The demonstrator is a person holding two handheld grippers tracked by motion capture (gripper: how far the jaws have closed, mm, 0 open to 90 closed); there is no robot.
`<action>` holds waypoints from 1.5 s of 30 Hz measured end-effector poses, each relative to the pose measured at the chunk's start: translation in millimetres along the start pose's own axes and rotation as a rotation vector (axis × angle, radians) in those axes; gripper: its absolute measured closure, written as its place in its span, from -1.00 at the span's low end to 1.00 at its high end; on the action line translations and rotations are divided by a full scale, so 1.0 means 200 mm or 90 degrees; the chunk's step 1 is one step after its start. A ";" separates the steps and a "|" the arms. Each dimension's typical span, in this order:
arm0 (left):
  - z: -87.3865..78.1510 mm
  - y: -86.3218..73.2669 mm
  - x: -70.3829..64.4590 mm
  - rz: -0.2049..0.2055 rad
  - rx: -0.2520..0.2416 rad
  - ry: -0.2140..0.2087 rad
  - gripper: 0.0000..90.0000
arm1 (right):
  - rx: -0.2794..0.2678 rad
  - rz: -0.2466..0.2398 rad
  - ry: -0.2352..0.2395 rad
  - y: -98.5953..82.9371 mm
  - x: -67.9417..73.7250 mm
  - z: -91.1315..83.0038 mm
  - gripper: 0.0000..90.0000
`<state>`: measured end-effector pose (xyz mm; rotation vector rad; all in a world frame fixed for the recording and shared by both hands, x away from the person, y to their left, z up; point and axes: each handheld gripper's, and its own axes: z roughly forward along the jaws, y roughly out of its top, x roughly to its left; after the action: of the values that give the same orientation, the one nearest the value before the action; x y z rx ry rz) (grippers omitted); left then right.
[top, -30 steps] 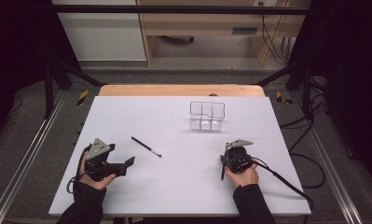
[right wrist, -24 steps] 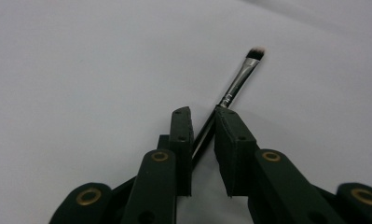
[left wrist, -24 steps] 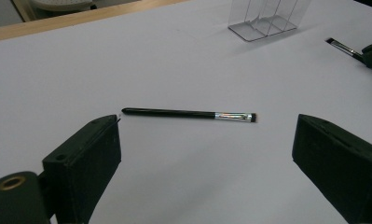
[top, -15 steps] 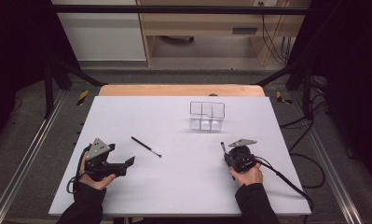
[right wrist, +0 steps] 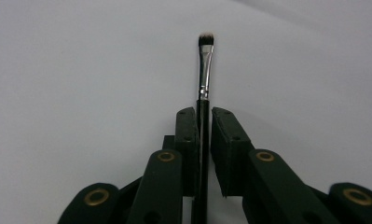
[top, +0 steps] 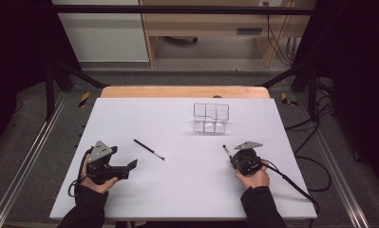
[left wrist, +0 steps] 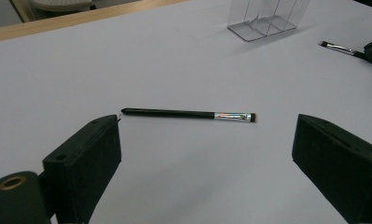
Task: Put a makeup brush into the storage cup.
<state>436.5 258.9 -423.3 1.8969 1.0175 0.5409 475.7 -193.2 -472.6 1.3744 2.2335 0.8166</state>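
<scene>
The right gripper, its jaws closed on the handle of a small makeup brush, has swung a little since a second ago, so the bristle end now points up the tabletop toward the far edge rather than lying across the gripper; that suggests the brush is being lined up for a trip to the organiser. In the right gripper view the brush runs straight out between the jaws, its silver ferrule and dark bristles well clear of them. The left gripper sits unmoved near the front left corner, jaws spread wide and holding nothing, with a second brush lying flat on the white tabletop just ahead of it. The clear organiser, a set of upright compartments toward the far edge, right of centre, looks empty, as far as its transparent walls allow a judgement.
</scene>
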 end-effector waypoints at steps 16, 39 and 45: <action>0.00 0.00 0.00 0.002 0.001 -0.003 -0.84 | 0.000 -0.043 0.052 0.01 -0.01 0.01 0.86; 0.00 0.00 0.00 -0.002 0.004 -0.008 -0.84 | 0.147 -0.075 0.048 0.24 -0.03 -0.11 0.21; 0.00 0.00 0.01 -0.002 0.005 -0.008 -0.84 | 0.191 -0.082 0.047 0.29 -0.02 -0.07 0.23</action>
<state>437.8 259.8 -424.1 1.9021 1.0160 0.5238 507.6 -181.4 -423.9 1.3273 2.5536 0.5114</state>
